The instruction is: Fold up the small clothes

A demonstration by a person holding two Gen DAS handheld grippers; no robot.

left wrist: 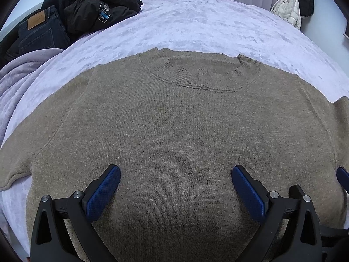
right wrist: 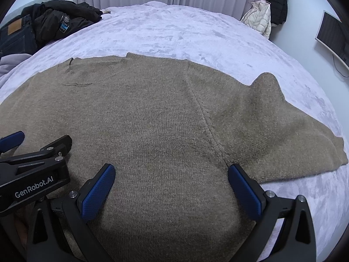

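Here, in the left wrist view, the left claw (left wrist: pixel 175 184) is held spread wide above a brown sweater (left wrist: pixel 174 126) laid flat on the bed (left wrist: pixel 196 21); its hem is cut off below, and only a fingertip of the right claw (left wrist: pixel 343 177) is seen. In the right wrist view, the right claw (right wrist: pixel 171 182) is likewise spread, nothing pinched; one sleeve (right wrist: pixel 294 131) is seen whole, the other cropped.

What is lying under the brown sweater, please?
The sweater is spread flat on a lilac blanket, which shows around its collar and sleeves. Whatever is beneath the blanket, or directly under the sweater's middle, is covered and cannot be seen.
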